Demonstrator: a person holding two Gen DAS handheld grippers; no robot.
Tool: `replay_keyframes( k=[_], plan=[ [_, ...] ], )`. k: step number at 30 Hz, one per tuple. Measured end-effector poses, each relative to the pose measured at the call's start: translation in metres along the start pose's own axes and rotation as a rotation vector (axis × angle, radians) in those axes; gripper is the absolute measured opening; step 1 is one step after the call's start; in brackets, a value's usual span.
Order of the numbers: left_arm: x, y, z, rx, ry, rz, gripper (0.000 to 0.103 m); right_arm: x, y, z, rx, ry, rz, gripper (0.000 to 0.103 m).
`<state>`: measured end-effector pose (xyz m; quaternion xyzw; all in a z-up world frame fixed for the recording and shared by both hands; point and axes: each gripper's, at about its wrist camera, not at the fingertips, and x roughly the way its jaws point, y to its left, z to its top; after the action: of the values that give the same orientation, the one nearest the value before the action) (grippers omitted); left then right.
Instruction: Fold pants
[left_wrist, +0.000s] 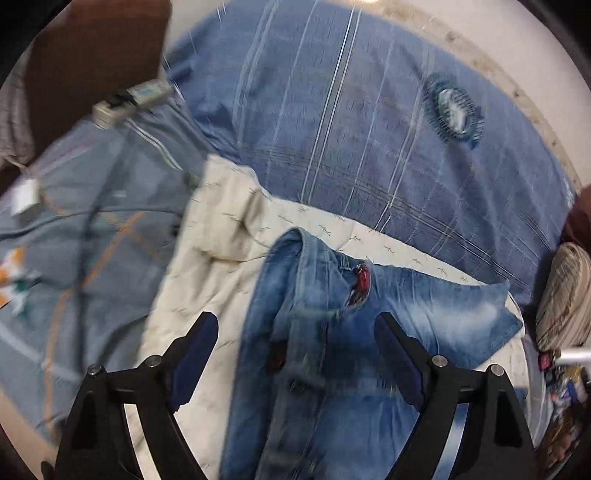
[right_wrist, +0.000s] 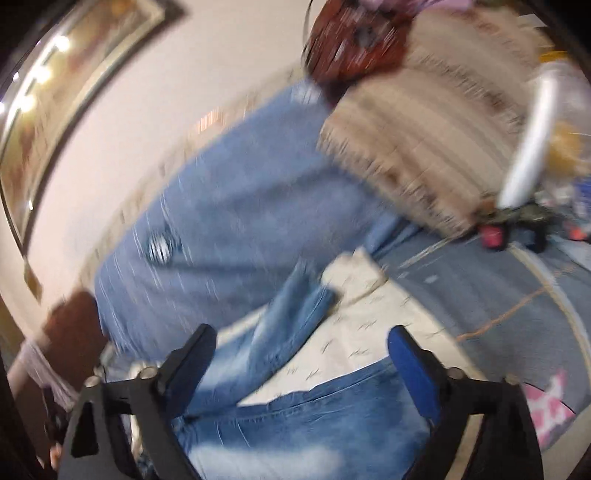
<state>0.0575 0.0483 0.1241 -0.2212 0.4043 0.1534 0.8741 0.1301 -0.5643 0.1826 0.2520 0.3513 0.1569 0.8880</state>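
1. Two grippers in view, one per camera; both frames smeared by motion, the right wrist view worse.
2. Left gripper (left_wrist: 295, 347): jaws spread wide, nothing between the pads. The jeans (left_wrist: 332, 332) lie directly beneath and ahead of it, the bunched waistband part running down between the two fingers toward the camera.
3. Right gripper (right_wrist: 301, 363): jaws likewise wide apart, holding nothing. Denim fills the space under and between its fingers.
4. Jeans rest on a cream quilt (left_wrist: 207, 251) spread over the bed. In the left view the quilt reaches its far edge against a blue striped pillow (left_wrist: 351, 110); a blue-grey bedsheet (left_wrist: 92, 221) lies off its left edge.
5. A red tag or lining (left_wrist: 362, 282) shows at the opening near the waistband; too blurred to say which.
6. Long axis: in the left view the jeans run from the near edge of the quilt away toward the pillow, with one flap spread rightward to the quilt's right edge. In the right view one leg (right_wrist: 291, 321) angles up and away toward the pillow.
7. Judgement: the garment is still rumpled, not yet folded flat. Neither gripper looks clearly nearer; the left sits square over the waistband, likely the first pinch.
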Motion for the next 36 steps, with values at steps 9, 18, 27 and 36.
replay_keyframes(
  k=[9, 18, 27, 36],
  plan=[
    [0.116, -0.008, 0.056, -0.102, 0.151, 0.021, 0.087, 0.187, 0.012, 0.065, 0.070, 0.235, 0.006, 0.076],
    [0.185, -0.023, 0.074, -0.058, 0.228, -0.018, 0.023, 0.333, 0.007, 0.086, 0.127, 0.350, -0.235, 0.076],
    [0.120, -0.030, 0.077, -0.007, 0.065, -0.115, 0.007, 0.298, 0.022, 0.071, 0.015, 0.319, -0.297, 0.007],
    [-0.034, -0.008, 0.016, 0.011, -0.148, -0.292, 0.006, 0.145, 0.019, 0.063, 0.042, 0.125, -0.053, 0.007]
  ],
)
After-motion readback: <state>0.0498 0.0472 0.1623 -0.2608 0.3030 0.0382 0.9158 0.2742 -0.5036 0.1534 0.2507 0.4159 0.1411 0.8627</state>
